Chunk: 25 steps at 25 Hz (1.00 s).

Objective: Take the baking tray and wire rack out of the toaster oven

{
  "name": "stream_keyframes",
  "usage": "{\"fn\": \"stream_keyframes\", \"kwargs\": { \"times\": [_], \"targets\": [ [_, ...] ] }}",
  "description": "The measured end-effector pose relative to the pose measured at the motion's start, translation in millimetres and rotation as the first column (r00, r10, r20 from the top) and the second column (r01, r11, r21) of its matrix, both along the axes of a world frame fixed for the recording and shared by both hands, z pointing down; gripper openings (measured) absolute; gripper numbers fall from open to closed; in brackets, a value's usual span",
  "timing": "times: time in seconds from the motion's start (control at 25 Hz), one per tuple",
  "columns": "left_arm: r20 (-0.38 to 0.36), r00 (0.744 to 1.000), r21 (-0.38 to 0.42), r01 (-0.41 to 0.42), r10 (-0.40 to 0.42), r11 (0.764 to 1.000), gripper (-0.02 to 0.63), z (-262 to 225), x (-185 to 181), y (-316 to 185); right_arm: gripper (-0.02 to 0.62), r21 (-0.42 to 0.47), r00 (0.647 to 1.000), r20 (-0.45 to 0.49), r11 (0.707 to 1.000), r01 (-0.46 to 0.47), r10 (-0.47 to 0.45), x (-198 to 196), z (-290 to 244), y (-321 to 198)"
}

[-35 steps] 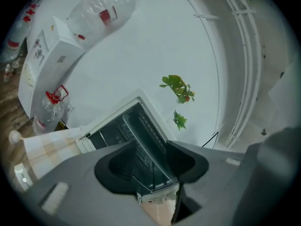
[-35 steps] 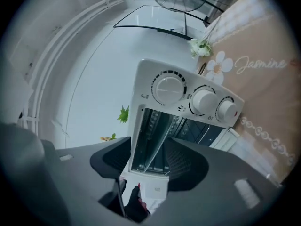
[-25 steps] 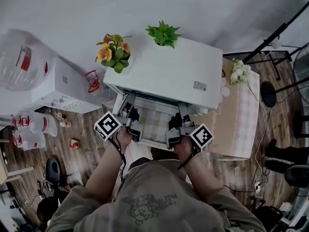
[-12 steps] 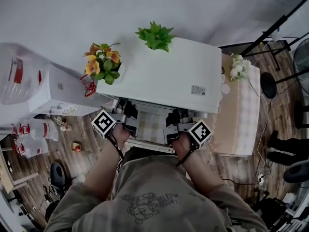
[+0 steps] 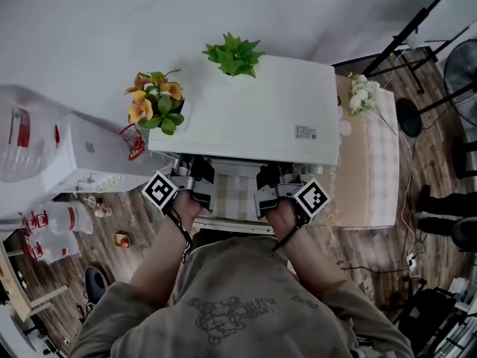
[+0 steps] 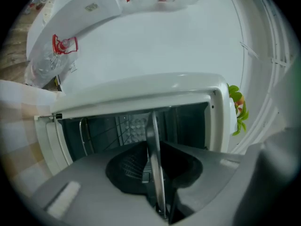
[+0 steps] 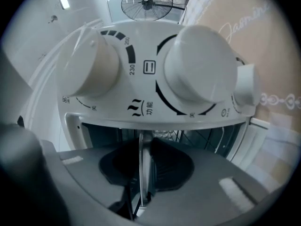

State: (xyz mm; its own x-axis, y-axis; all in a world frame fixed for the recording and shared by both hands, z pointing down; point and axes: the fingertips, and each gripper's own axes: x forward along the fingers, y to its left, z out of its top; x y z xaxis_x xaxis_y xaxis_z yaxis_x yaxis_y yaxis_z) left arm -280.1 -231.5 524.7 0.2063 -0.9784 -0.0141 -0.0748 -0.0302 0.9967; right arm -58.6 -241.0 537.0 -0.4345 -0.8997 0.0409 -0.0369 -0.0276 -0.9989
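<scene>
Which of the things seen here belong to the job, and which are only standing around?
Job: toaster oven, baking tray, wires inside, probably the wire rack.
Standing around: orange flowers, green plant, white flowers, water bottle, fan.
</scene>
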Motion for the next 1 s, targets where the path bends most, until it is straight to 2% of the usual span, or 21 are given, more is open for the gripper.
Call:
{"fn": "stream_keyframes", "kwargs": {
  "times": [0.28, 1.0],
  "targets": [
    [-0.036, 0.998, -0.008, -0.044, 0.044, 0.999, 0.077, 1.2, 3.5, 25.4, 0.087, -0.017, 0.999, 0.02, 0.999, -0.046, 0.046, 3.2, 0.5, 26.3],
    [-0.081, 0.989, -0.06, -0.13, 0.125, 0.99, 0.068, 5.2, 8.8, 127.5, 0.081, -0.076, 0.999, 0.001, 0.996, -0.044, 0.044, 6.0, 3.0, 129.2]
  ]
}}
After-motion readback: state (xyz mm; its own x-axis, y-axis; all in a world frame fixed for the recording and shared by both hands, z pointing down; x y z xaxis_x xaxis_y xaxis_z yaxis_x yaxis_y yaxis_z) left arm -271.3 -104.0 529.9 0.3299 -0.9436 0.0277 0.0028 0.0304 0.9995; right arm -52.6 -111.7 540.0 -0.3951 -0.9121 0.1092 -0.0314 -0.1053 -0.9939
